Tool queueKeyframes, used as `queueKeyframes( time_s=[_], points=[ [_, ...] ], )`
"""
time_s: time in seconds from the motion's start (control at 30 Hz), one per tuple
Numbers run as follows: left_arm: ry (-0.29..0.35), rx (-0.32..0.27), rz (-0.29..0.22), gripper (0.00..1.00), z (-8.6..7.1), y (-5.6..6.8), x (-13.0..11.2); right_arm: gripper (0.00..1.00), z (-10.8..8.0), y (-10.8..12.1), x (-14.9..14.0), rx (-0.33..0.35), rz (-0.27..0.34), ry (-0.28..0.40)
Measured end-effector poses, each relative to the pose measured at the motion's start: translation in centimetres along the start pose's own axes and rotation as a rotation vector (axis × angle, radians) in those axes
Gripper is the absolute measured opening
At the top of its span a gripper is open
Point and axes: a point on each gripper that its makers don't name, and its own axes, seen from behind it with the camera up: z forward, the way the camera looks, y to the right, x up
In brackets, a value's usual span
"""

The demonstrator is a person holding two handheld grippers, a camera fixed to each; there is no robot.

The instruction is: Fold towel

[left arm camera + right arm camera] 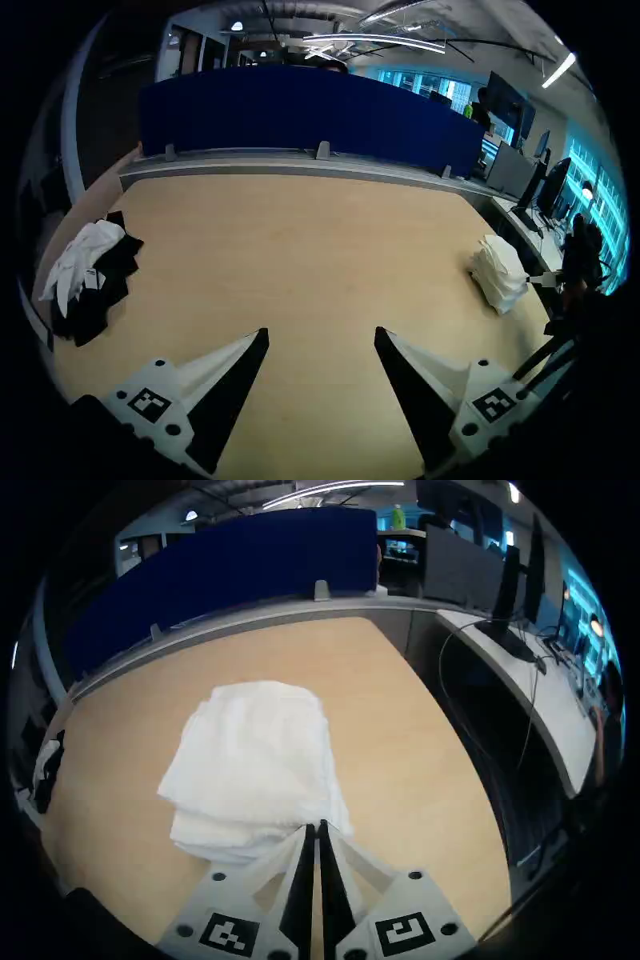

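Folded towels (256, 752) sit stacked mid-frame on the worktop (384, 720). The right gripper (318, 826) is closed at their near edge. The left gripper (321, 330) is open and empty. The cloth pile (84, 252) at far left looks soft, light and limp, so pinch it by the corners.

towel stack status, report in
Left gripper open over table. Right gripper shut, tips at near edge of folded white towel stack; grip on cloth unclear. Black and white cloth pile far off, nothing blocking.
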Motion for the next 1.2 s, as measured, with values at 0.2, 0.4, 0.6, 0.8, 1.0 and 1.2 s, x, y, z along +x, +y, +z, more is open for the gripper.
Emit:
queueKeyframes(
  time_s=[0.2, 0.4, 0.6, 0.8, 1.0, 1.2],
  points=[
    [-0.005, 0.002, 0.005, 0.98, 0.0, -0.1, -0.3, 0.04, 0.4, 0.3, -0.9, -0.018, 0.008, -0.02],
    [-0.003, 0.003, 0.007, 0.98, 0.1, -0.3, -0.2, 0.12, -0.3, 0.1, -0.2, -0.03, 0.009, 0.002],
    [-0.001, -0.003, 0.003, 0.98, 0.1, -0.3, -0.1, 0.47, -1.6, 0.1, 1.0, -0.053, -0.04, 0.04],
    [-0.001, -0.011, 0.007, 0.98, 0.2, -0.2, 0.0, 0.69, -2.3, -0.1, 1.6, -0.068, -0.082, 0.054],
    [0.003, -0.012, 0.006, 0.98, 0.1, -0.5, 0.3, 0.75, -2.7, -0.5, 2.3, -0.077, -0.076, 0.085],
    [0.005, -0.008, -0.001, 0.98, 0.0, -1.0, 0.3, 0.87, -2.6, -2.4, 3.4, -0.039, -0.085, 0.112]
  ],
)
